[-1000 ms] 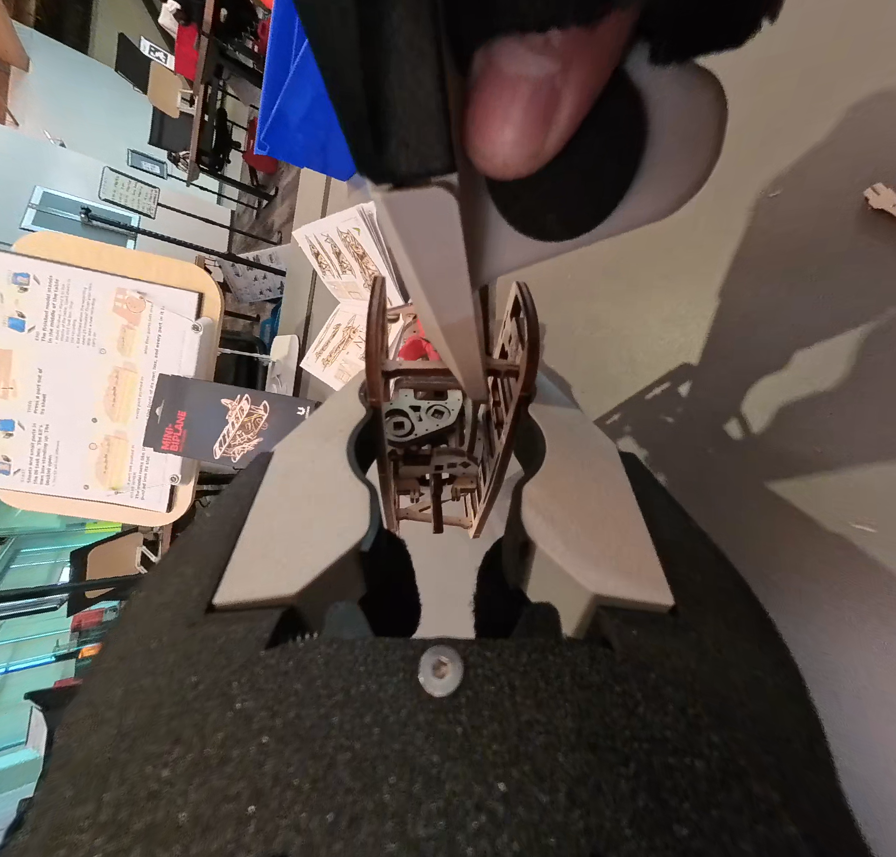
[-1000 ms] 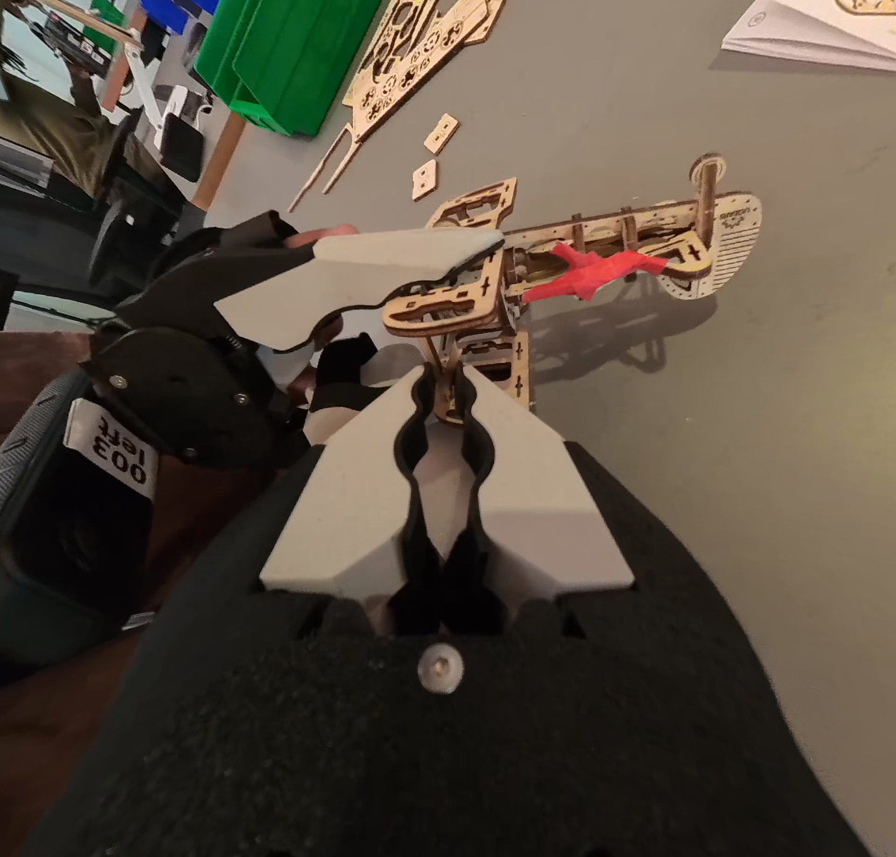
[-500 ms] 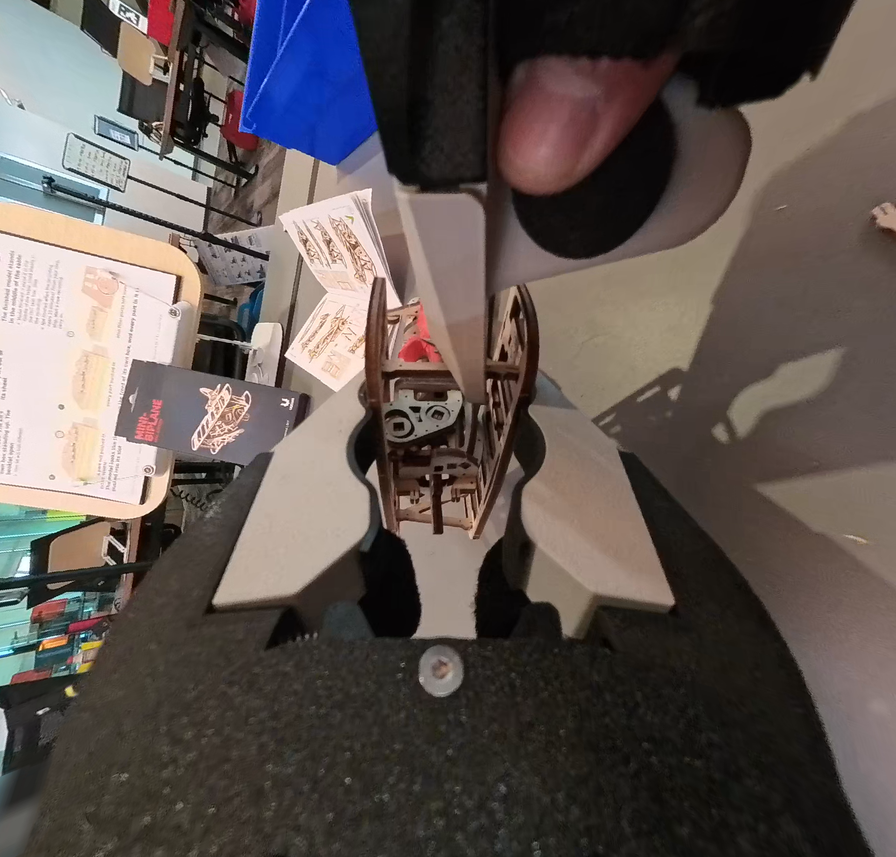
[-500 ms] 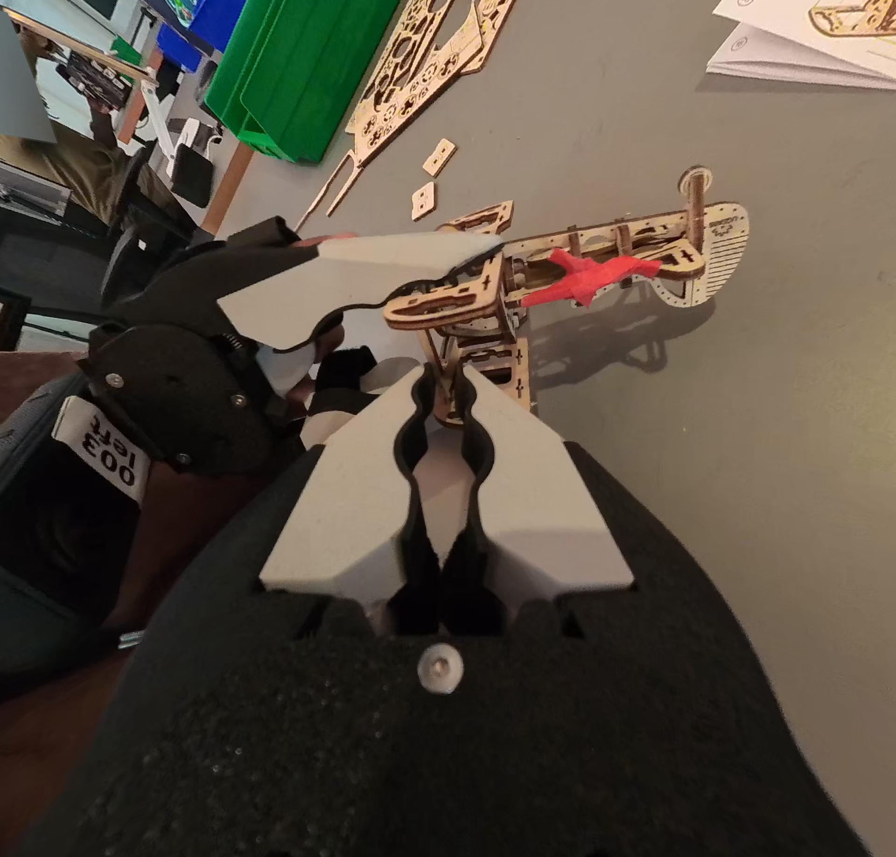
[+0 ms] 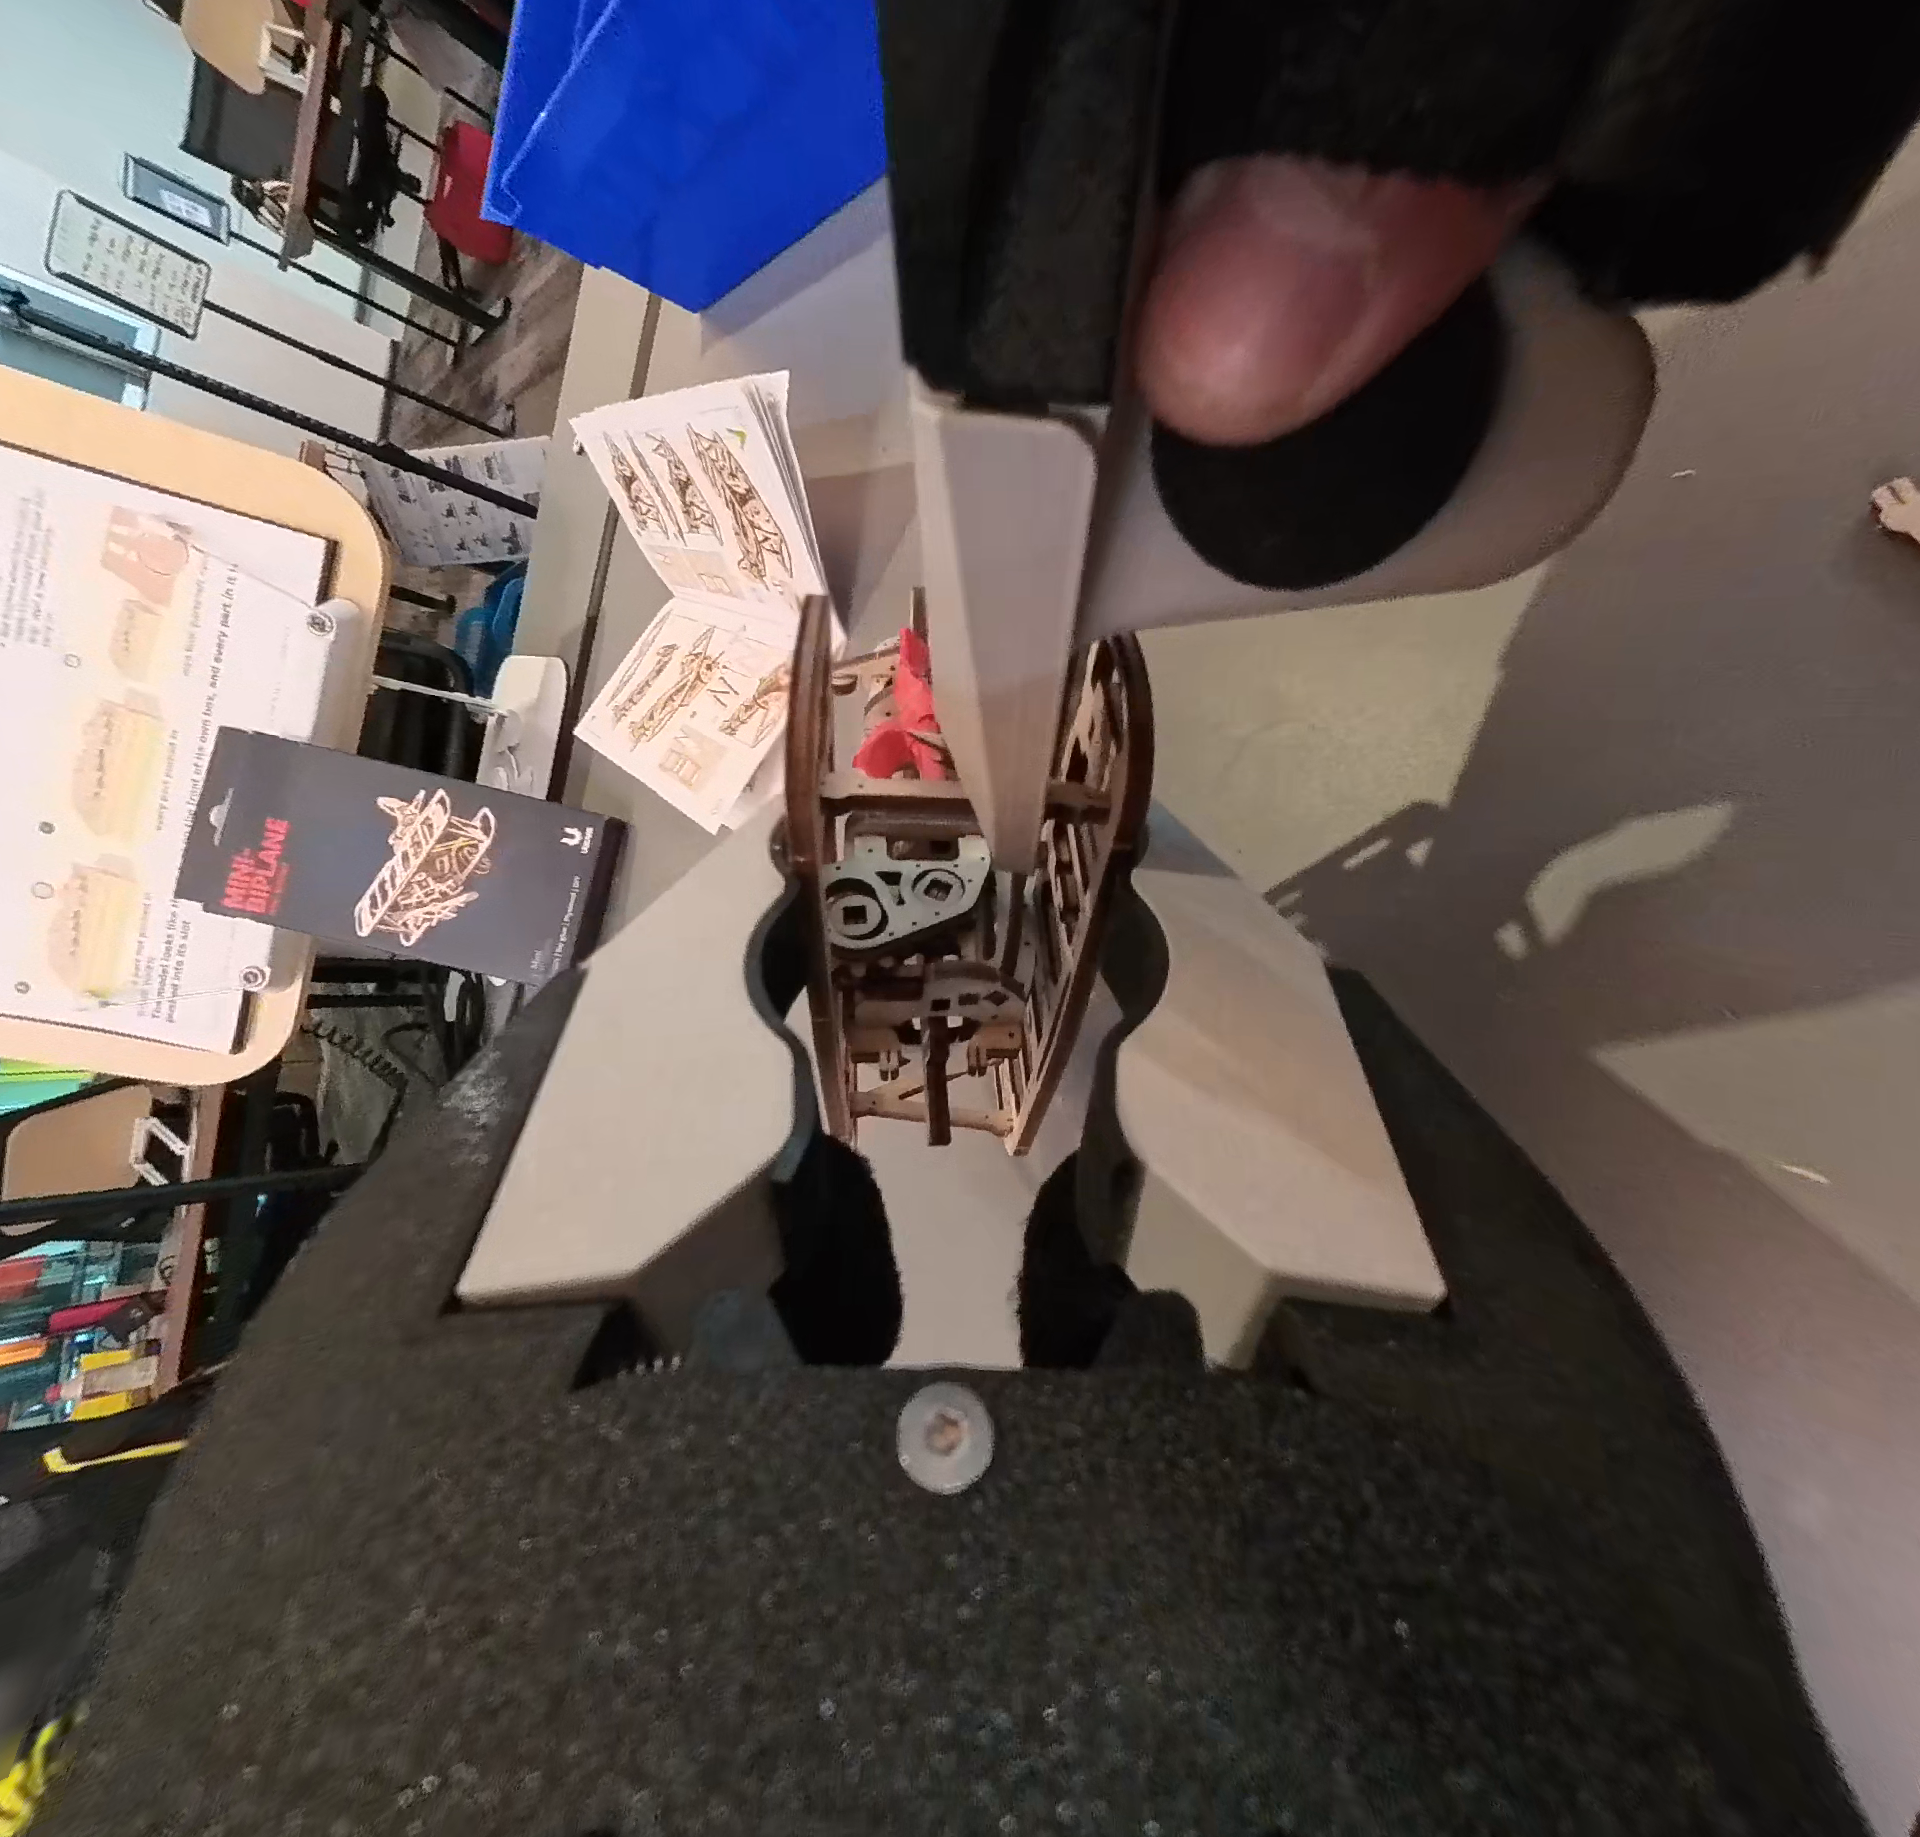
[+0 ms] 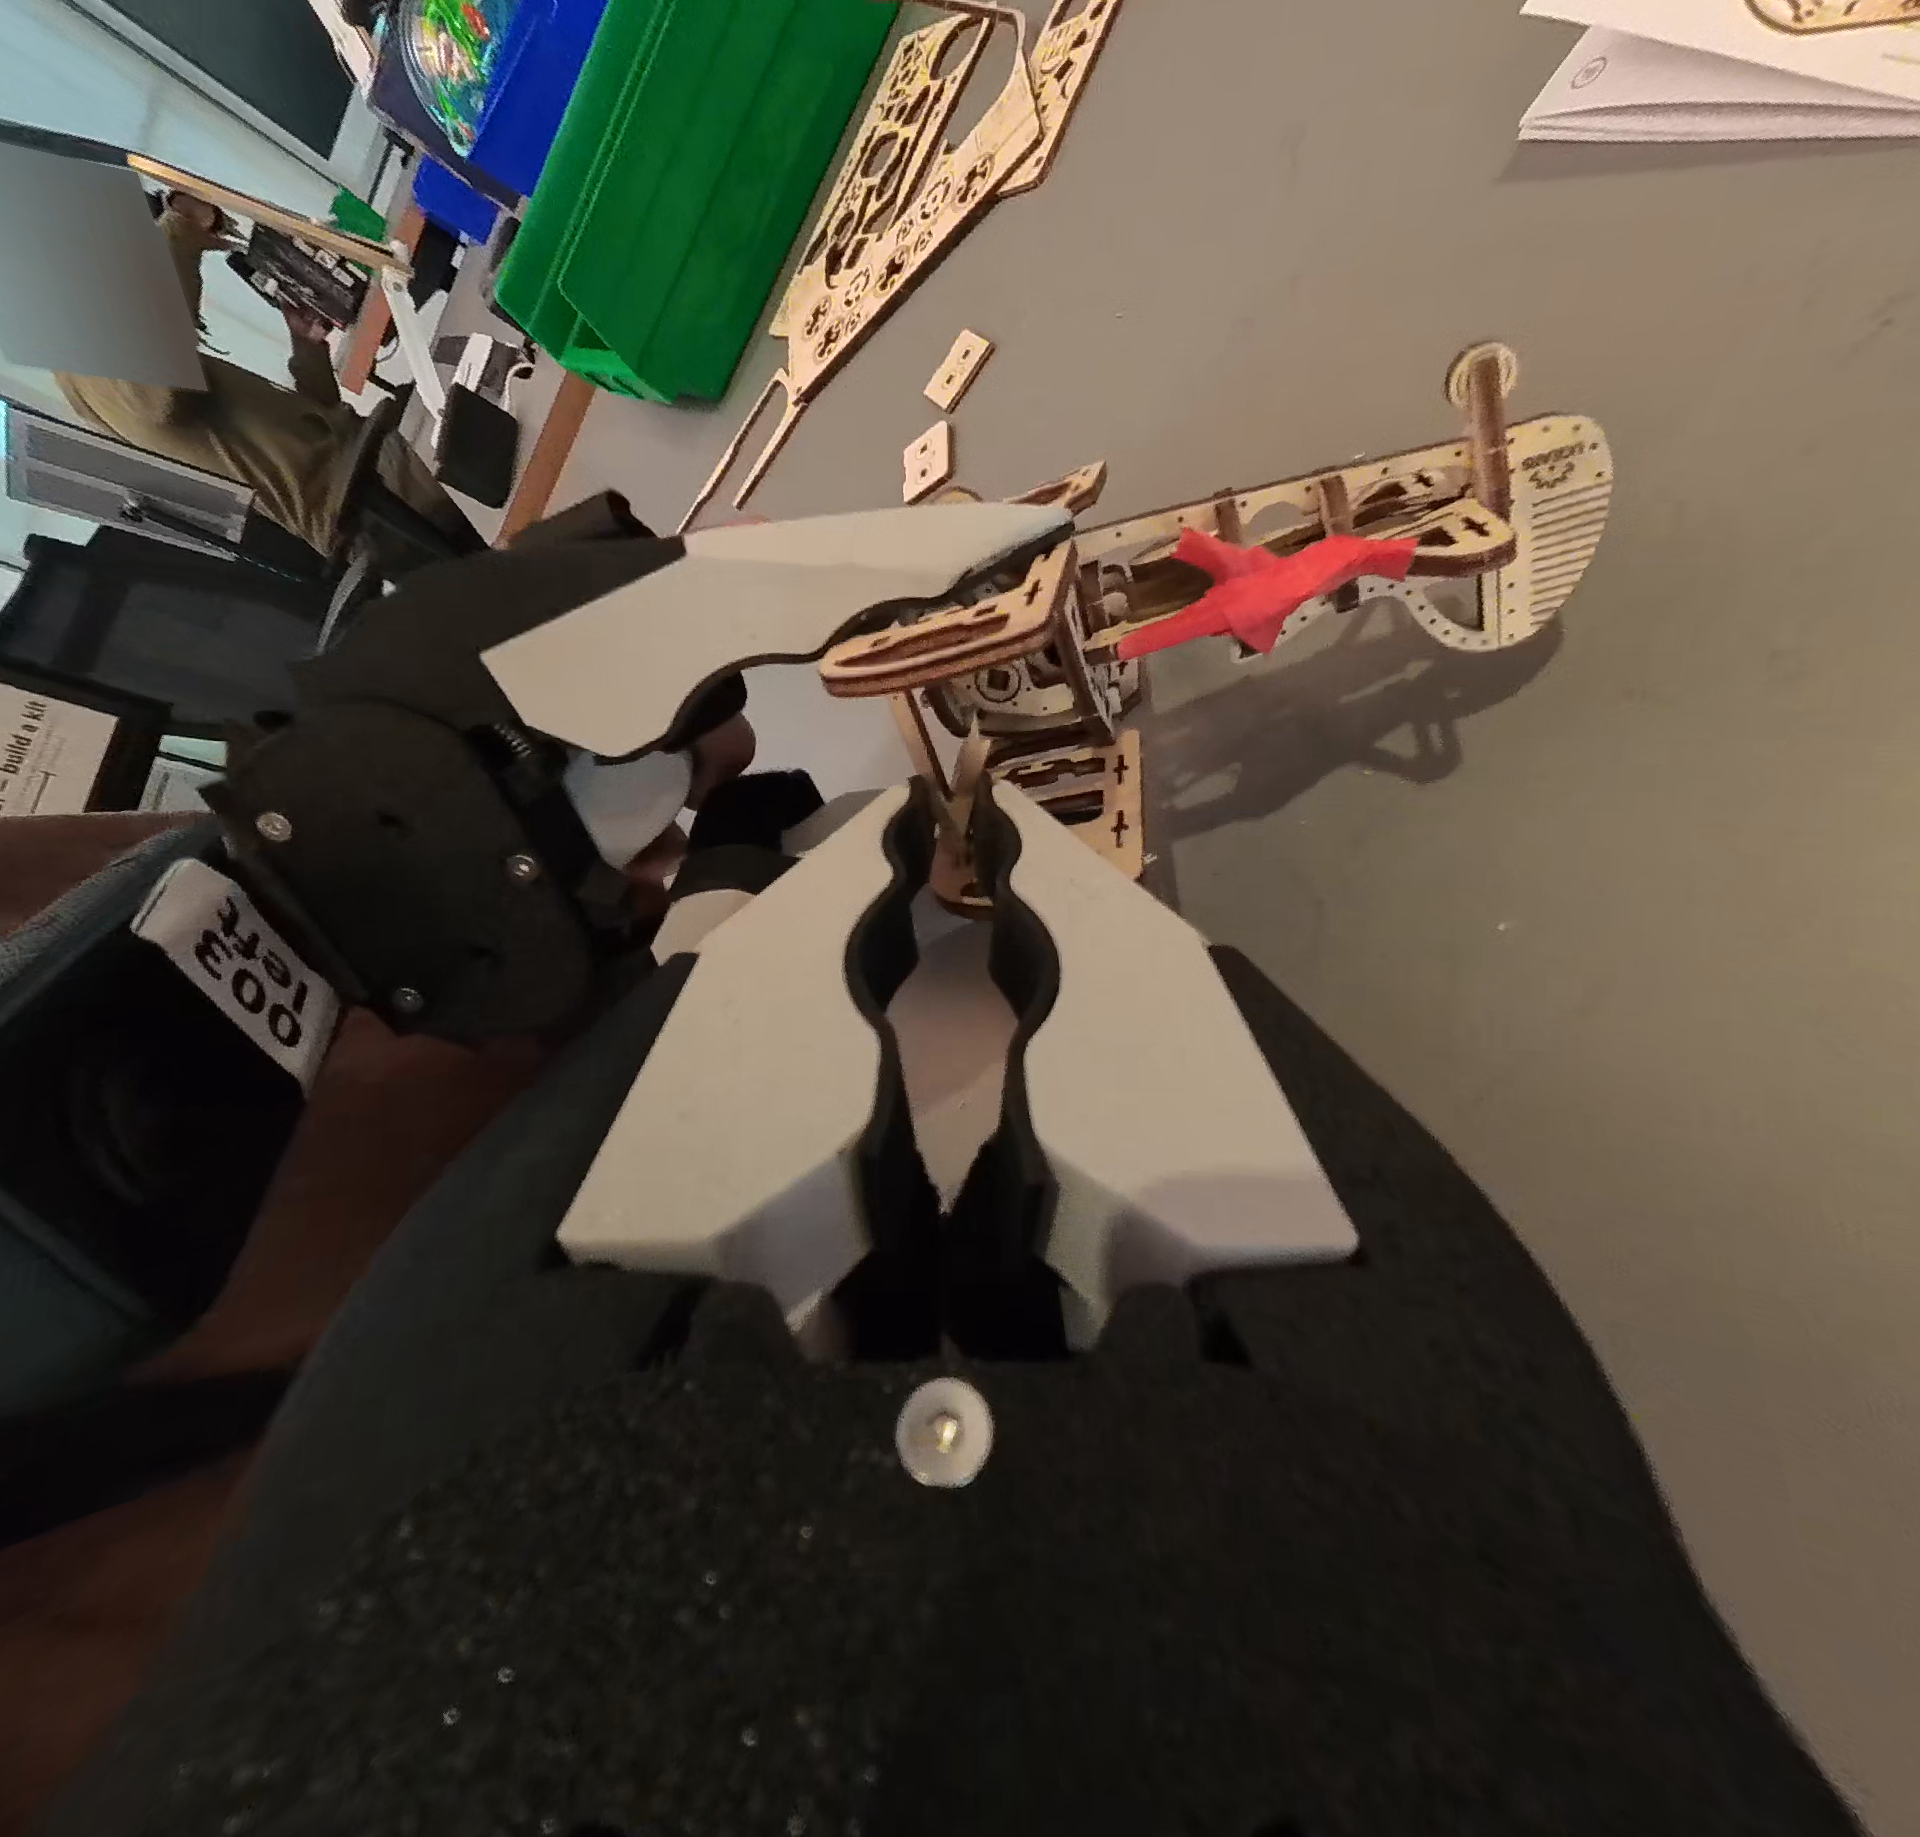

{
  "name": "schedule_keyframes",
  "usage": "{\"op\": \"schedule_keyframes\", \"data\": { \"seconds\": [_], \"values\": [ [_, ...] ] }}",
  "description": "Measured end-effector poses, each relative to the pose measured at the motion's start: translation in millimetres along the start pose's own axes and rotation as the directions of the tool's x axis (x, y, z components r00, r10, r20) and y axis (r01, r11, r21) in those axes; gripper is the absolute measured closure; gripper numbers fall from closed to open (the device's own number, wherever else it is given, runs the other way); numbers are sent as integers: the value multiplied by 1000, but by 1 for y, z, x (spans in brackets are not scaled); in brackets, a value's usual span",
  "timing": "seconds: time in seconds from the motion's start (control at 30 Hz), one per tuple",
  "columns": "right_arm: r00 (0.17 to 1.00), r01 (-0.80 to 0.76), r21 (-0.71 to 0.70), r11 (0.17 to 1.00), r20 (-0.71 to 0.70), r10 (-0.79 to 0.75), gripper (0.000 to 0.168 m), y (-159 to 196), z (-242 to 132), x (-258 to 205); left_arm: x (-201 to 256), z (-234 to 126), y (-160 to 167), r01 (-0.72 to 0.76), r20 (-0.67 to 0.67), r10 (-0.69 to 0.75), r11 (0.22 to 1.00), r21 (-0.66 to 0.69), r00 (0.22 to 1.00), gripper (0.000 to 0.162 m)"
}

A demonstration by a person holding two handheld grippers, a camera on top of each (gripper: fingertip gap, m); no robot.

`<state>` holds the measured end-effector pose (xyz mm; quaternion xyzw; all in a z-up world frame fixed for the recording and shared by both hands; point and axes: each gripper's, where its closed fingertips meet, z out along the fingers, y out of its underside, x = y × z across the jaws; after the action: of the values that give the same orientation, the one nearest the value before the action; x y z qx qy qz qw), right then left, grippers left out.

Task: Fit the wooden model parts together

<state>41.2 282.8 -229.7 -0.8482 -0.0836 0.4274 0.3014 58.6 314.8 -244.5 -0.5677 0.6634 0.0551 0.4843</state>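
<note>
The wooden plane model [image 5: 935, 956] is clamped at its front end in my left gripper [image 5: 961, 852], which is shut on it. In the right wrist view the model [image 6: 1351, 540] stretches right over the grey table, with red tape [image 6: 1268, 587] on its frame, and the left gripper's upper finger [image 6: 831, 582] lies on its top. My right gripper [image 6: 961, 811] is shut on a small thin wooden part [image 6: 961, 857] that sits against the model's underside. In the left wrist view the right gripper [image 5: 1023, 727] reaches down into the model from above, with a fingertip of the person's hand [image 5: 1278, 312] behind it.
An open instruction booklet [image 5: 707, 582] lies beyond the model and also shows in the right wrist view [image 6: 1714, 21]. A cut-out wooden sheet [image 6: 935, 156], two small square pieces [image 6: 956, 374], a green bin [image 6: 707, 146] and a blue bin [image 5: 675, 94] are on the table. A dark box [image 5: 395, 852] stands at left.
Both grippers keep their hold. The right gripper has shifted slightly right in the left wrist view, and the model's tail sits a little farther out and more level.
</note>
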Motion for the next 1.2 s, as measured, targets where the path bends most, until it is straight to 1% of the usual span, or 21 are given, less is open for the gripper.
{"op": "schedule_keyframes", "data": {
  "seconds": [0.03, 0.17, 0.2, 0.27, 0.3, 0.37, 0.4, 0.43, 0.47, 0.5, 0.53, 0.6, 0.63, 0.67, 0.73, 0.77, 0.83, 0.9, 0.97, 1.03, 1.2],
  "values": [
    [1000, 13, -1, 1000, -3, -13, 162, 0, 0, 0, 0, -1, 0, -6, 7, 6, 1000, 2, 1000, 111],
    [983, 163, -28, 986, -78, -164, 161, 2, -1, 2, 1, -1, 0, -22, 6, 22, 1000, 1, 1000, 112],
    [980, 185, -26, 982, -68, -187, 161, 1, -1, 1, 0, -1, -1, -19, 9, 19, 1000, 5, 1000, 112],
    [979, 203, -17, 979, -1, -203, 160, -2, -4, -5, -1, -5, -4, 6, -7, -6, 999, 34, 1000, 111],
    [971, 239, -13, 971, 31, -239, 160, -4, -8, -9, -2, -8, -6, 18, -14, -17, 998, 54, 1000, 111],
    [922, 382, 25, 924, 57, -383, 153, -13, -23, -18, -9, -11, -5, 19, 0, -19, 998, 62, 1000, 111],
    [880, 473, 38, 880, 31, -474, 144, -19, -32, -19, -8, -12, -3, 53, -33, -51, 996, 70, 998, 111],
    [807, 590, 45, 806, 8, -591, 129, -23, -39, -22, -6, -12, -1, 117, -89, -110, 990, 78, 990, 112],
    [706, 708, 46, 705, -3, -709, 111, -24, -44, -28, -4, -13, 1, 193, -147, -180, 978, 81, 973, 112],
    [607, 795, 36, 606, -21, -795, 100, -24, -46, -33, -2, -16, -1, 248, -213, -223, 964, 97, 951, 112],
    [536, 843, -4, 538, -66, -842, 98, -25, -47, -33, 0, -20, -5, 294, -277, -250, 947, 130, 928, 111],
    [441, 881, -114, 458, -150, -885, 113, -30, -46, -31, 1, -29, -13, 394, -392, -307, 905, 163, 867, 111],
    [422, 884, -165, 437, -118, -899, 108, -26, -43, -33, 2, -33, -17, 443, -443, -334, 880, 170, 832, 112],
    [429, 875, -217, 433, -67, -901, 103, -21, -39, -34, 3, -36, -19, 479, -487, -347, 860, 176, 801, 111],
    [456, 867, -247, 433, 44, -889, 88, -15, -33, -44, 8, -44, -24, 508, -558, -332, 840, 192, 760, 111],
    [443, 872, -265, 412, 70, -894, 85, -15, -30, -47, 11, -47, -26, 512, -586, -317, 836, 198, 745, 111],
    [407, 881, -313, 355, 117, -906, 89, -15, -26, -46, 17, -54, -29, 507, -631, -275, 833, 219, 725, 111],
    [407, 879, -345, 329, 187, -894, 99, -10, -21, -47, 23, -57, -30, 481, -645, -237, 845, 232, 726, 111],
    [410, 873, -387, 297, 250, -877, 103, -3, -16, -47, 26, -57, -30, 464, -643, -224, 855, 230, 733, 111],
    [410, 870, -409, 275, 292, -864, 116, 2, -14, -47, 26, -56, -26, 452, -633, -222, 863, 226, 742, 111],
    [431, 857, -439, 269, 325, -842, 117, 3, -11, -48, 25, -56, -23, 468, -653, -229, 857, 217, 722, 111]
  ]
}}
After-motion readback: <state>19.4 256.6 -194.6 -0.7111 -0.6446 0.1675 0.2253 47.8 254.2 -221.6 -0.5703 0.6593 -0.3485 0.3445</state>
